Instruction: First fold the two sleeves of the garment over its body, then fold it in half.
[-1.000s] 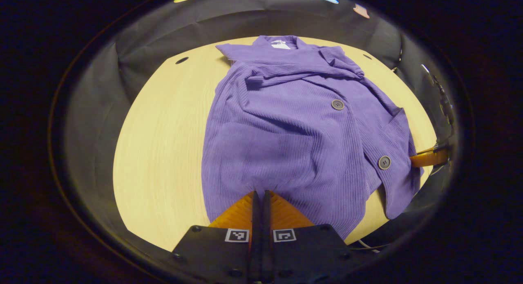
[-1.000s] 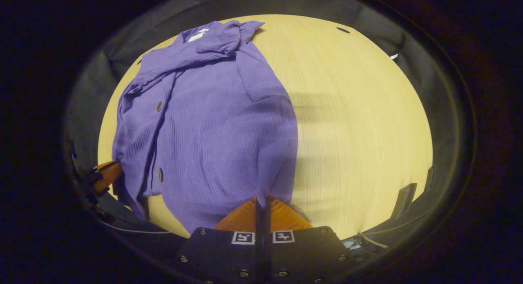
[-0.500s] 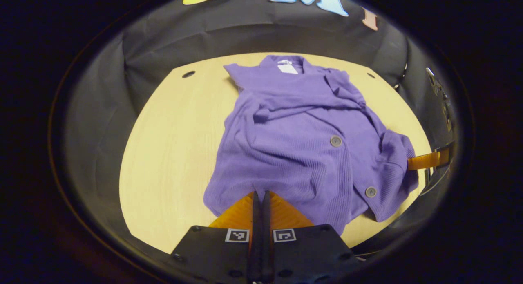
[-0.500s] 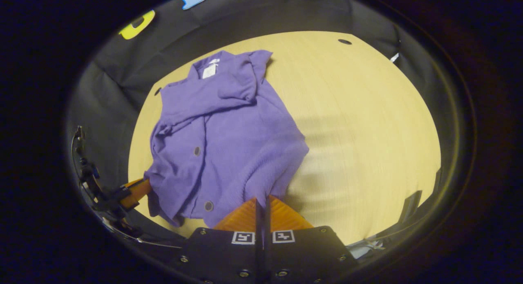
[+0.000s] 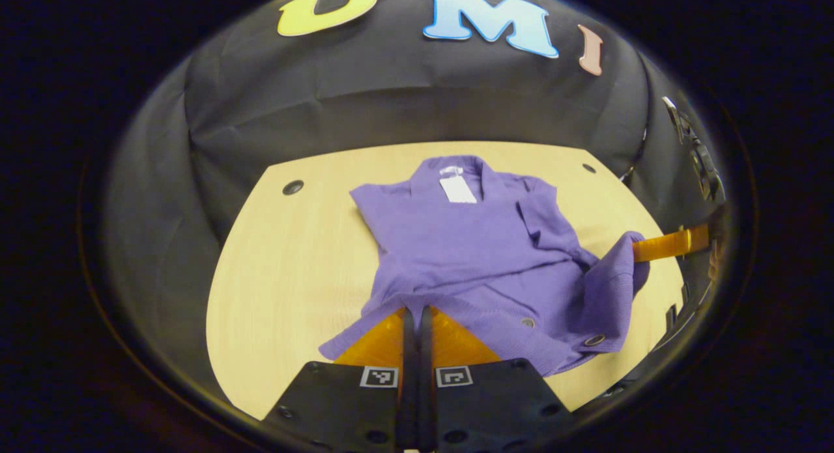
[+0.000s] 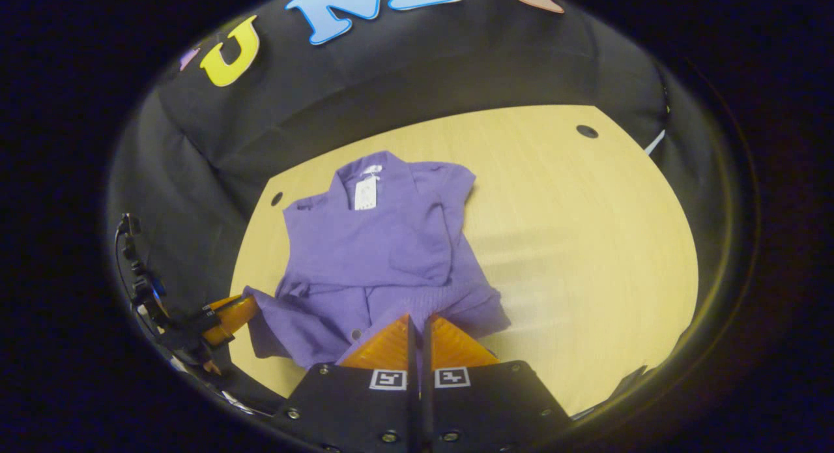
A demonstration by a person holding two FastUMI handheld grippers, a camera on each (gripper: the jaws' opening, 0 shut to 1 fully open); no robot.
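I see a light wood-grain tabletop (image 5: 280, 257) with small dark round holes (image 5: 292, 187) near its far corners, creased black cloth wall (image 5: 365, 94) behind; dim lighting overall.

Recording booth: black cloth wall (image 5: 404, 94) round a light wood table (image 6: 586, 231).

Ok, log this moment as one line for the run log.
stage: half fold | left gripper: shut on hem | right gripper: shut on hem | purple garment: hem lifted, collar on table
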